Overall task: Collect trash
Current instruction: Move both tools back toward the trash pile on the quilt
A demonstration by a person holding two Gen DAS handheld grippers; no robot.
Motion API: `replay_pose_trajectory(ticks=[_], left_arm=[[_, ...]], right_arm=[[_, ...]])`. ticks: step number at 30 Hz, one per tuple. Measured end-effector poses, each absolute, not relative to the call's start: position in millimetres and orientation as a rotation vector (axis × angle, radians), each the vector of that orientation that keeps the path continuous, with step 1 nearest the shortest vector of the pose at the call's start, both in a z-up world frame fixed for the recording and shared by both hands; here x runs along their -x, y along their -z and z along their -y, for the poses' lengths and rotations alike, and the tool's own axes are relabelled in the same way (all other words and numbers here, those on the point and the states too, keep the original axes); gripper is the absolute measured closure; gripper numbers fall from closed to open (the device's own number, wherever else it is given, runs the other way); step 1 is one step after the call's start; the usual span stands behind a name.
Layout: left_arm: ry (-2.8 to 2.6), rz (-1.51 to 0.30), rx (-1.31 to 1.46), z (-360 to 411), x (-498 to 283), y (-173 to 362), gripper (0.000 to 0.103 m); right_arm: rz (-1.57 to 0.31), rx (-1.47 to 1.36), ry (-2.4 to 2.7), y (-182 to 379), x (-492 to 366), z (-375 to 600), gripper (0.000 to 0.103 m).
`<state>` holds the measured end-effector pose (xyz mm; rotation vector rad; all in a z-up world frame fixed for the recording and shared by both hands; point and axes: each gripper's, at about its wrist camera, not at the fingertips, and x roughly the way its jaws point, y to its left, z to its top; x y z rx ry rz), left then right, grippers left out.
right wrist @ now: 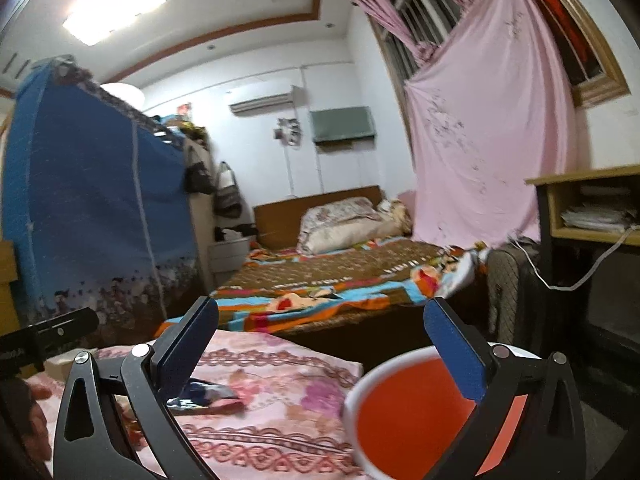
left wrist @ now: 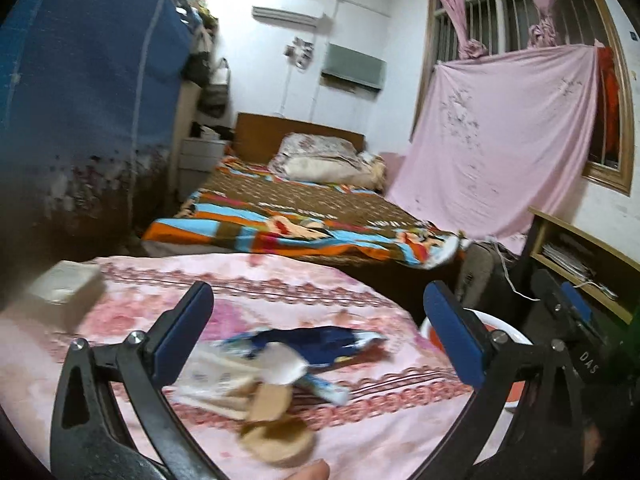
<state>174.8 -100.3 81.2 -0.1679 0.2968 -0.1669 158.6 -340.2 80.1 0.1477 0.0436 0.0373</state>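
Note:
A heap of trash lies on the round table's pink floral cloth (left wrist: 280,280): a blue wrapper (left wrist: 320,340), a crumpled white paper (left wrist: 280,364), a pale packet (left wrist: 212,380) and tan round discs (left wrist: 276,436). My left gripper (left wrist: 320,292) hovers over the heap, open, with nothing between its blue pads. A red bin with a white rim (right wrist: 362,384) stands at the table's right edge. My right gripper (right wrist: 322,304) is open and empty; its right finger hangs over the bin. The blue wrapper (right wrist: 208,394) shows by its left finger.
A pale tissue box (left wrist: 64,284) sits at the table's far left. Beyond the table stands a bed with a striped blanket (left wrist: 300,216), a blue fabric wardrobe (left wrist: 88,100) to the left and a wooden shelf desk (right wrist: 592,208) to the right. A person's fingertip (left wrist: 316,470) shows below.

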Motion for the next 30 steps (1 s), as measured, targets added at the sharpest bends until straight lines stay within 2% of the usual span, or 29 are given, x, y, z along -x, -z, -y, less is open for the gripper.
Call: replay_pose_trajectory(ticks=[12,19,30], left_arm=[[0.03,-0.236,0.125,53,-130,-65,0.011],[0.029,-0.252,0.105,42,-116,-54,0.011],[0.091,-0.399,0.154,35,-130,-36,0.012]], right_arm=[[-0.004,0.025,-0.223,-80,-144,276,0.0],[-0.062,0.1,-0.308,-71,-145,249,0.0],[-0.252,0.115,-0.351,-55,-170,238,0.003]])
